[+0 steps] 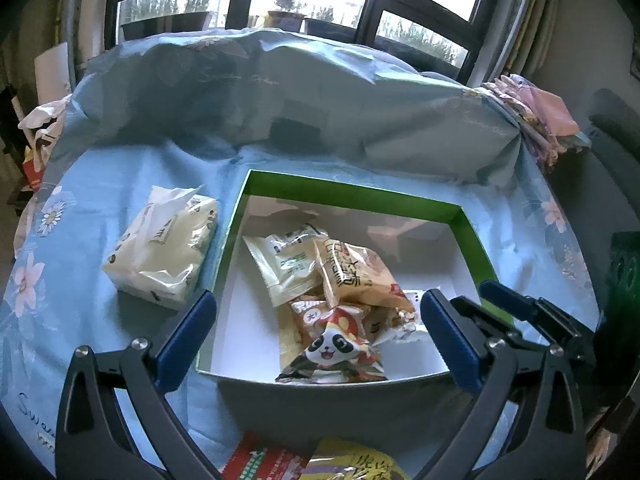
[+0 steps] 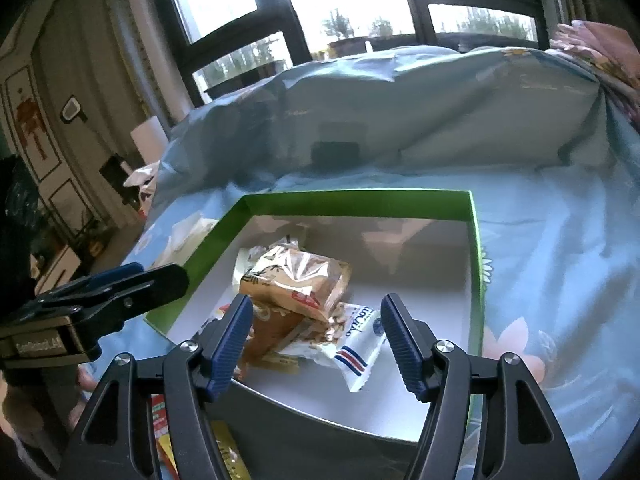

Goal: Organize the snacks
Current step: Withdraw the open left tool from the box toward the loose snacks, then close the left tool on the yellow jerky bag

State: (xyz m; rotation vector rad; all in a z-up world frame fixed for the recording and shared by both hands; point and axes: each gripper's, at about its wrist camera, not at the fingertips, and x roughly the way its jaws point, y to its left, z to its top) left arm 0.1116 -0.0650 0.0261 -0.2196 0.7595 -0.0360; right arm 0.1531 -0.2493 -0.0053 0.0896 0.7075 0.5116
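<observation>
Both tools are over the green-rimmed box (image 1: 352,196) now, which sits on a bed under a blue flowered sheet (image 1: 100,320). The left hand-held gripper (image 1: 316,340) hangs spread wide and empty above the box's near wall; the right hand-held gripper (image 2: 316,344) is just as wide and holds nothing either, poised over the near side of the pile.

Inside the box, the snacks are heaped toward its near-left part: a panda packet (image 1: 332,350) nearest the front wall, a tan crinkly bag (image 1: 356,276) lying over it, a pale pouch (image 1: 288,264) behind that toward the far wall. From the right wrist view there is also a white packet with red and blue stripes (image 2: 356,344) on the box floor, right of the heap. Two more packets wait outside, just in front of the near wall: a red one (image 1: 260,460) and a yellow one (image 1: 356,464). A tissue pack (image 1: 160,248) lies left of the box and looks like no part of the job.

These all look light and soft, I'd say: thin film, air-puffed, slippery, with crisp contents that would crush under a hard squeeze. The safest hold is probably a flat sealed edge or a corner, pinched gently. The outside packets lie flat on soft bedding, so a finger would likely need to slide under an edge.
</observation>
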